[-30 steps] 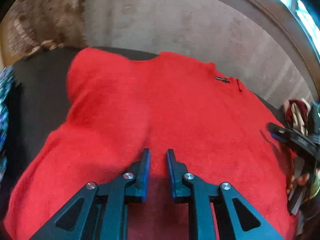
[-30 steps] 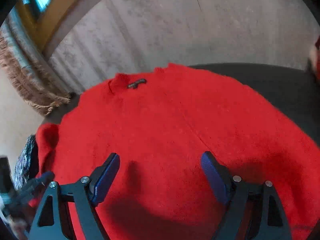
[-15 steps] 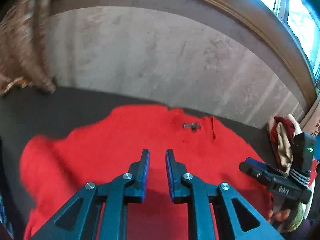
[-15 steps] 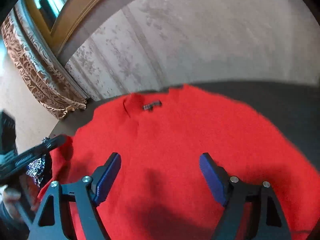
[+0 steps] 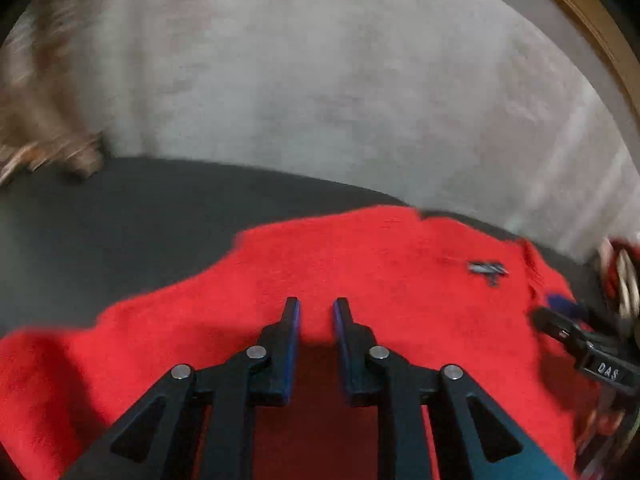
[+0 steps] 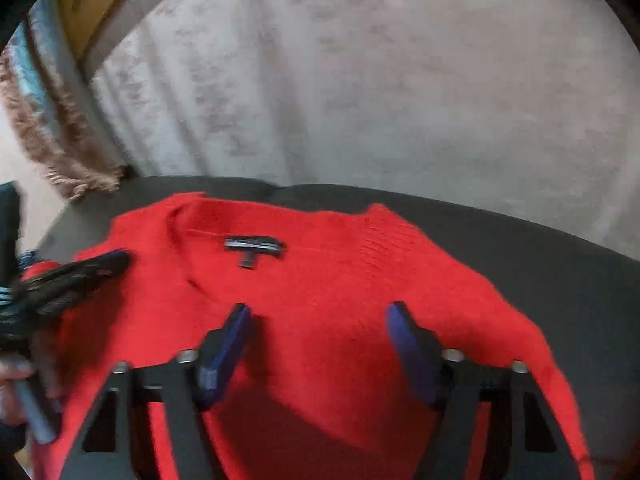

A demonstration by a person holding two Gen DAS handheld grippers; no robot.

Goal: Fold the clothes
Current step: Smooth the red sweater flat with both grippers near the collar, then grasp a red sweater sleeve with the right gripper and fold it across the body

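Observation:
A red knit sweater (image 5: 360,280) lies spread on a dark surface (image 5: 120,220), its collar toward the wall. The dark neck label (image 6: 254,248) shows inside the collar. My left gripper (image 5: 316,304) hovers over the sweater's body with its jaws nearly together and nothing seen between them. It also shows at the left edge of the right wrist view as the left gripper (image 6: 80,276). My right gripper (image 6: 320,312) stands wide open above the sweater (image 6: 340,280), just below the collar, holding nothing. The right gripper (image 5: 560,328) appears over the sweater's right side.
A grey textured wall (image 6: 400,80) rises right behind the dark surface (image 6: 560,272). A fringed curtain (image 6: 80,176) hangs at the far left. Other clothes (image 5: 624,280) are piled at the right edge. A person's hand (image 6: 12,384) holds the left tool.
Both views shifted: the sweater sits lower in the left view, with more dark surface showing on its left. The collar and label came nearer in the right view. Jaw openings are unchanged.

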